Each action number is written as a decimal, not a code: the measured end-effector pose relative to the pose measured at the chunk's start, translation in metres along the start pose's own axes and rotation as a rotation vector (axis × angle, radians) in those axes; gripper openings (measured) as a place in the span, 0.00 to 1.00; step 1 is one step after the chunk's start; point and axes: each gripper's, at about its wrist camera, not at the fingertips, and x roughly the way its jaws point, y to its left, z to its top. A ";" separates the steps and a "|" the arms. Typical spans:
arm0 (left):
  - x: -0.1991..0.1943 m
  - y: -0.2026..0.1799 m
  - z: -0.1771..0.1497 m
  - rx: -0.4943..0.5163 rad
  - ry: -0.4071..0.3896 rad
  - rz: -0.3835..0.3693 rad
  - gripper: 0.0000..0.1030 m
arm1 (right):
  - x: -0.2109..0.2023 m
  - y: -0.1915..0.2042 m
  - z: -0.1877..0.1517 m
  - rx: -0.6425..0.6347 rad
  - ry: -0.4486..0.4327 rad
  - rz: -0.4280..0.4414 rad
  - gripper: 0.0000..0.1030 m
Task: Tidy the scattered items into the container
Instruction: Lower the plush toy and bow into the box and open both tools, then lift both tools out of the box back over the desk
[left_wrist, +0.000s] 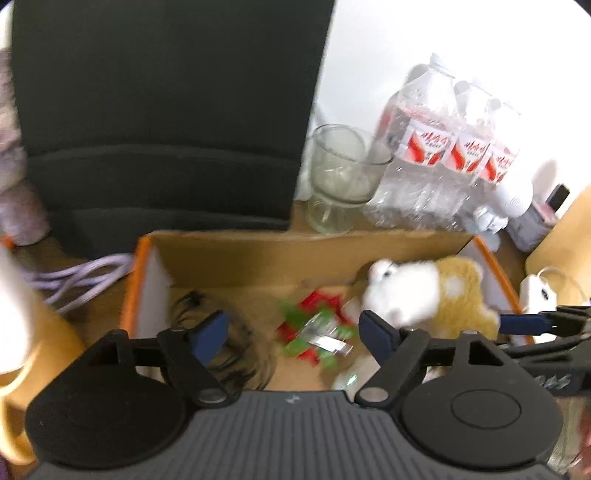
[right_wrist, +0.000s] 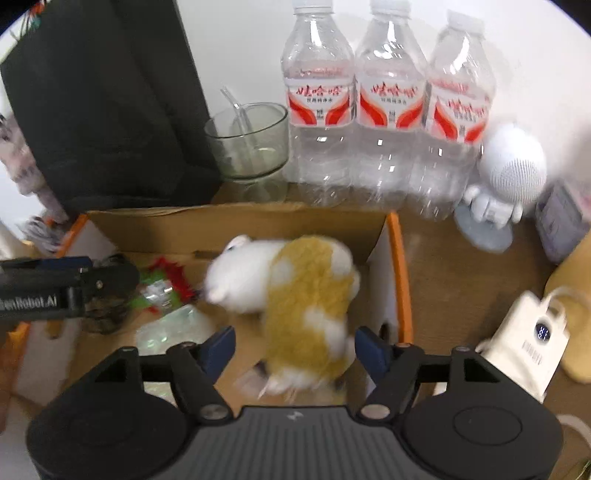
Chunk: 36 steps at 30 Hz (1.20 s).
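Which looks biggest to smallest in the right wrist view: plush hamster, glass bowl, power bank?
1. plush hamster, clearly largest, though nearest the camera.
2. and 3. glass bowl and power bank look alike; the bowl stands farther back, so no firm ranking.

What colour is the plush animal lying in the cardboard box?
White with tan patches; clearest from the right wrist view.

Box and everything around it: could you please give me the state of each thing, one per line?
Box: open-topped, upright.
Plush toy: lying in the box, between the right tool's open fingers.
Green-red item: in the box.
Left tool: open, empty.
Right tool: open.
Bottles: upright, capped.
Glass: upright.
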 end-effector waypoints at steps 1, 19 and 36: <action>-0.004 0.003 -0.005 -0.002 0.014 0.014 0.78 | -0.002 -0.002 -0.005 0.017 0.019 0.010 0.68; -0.047 0.021 -0.067 -0.014 0.053 0.018 0.81 | -0.018 0.021 -0.072 0.084 0.127 -0.044 0.50; -0.142 -0.008 -0.073 0.080 -0.155 0.098 0.99 | -0.112 0.066 -0.064 0.019 -0.039 -0.036 0.67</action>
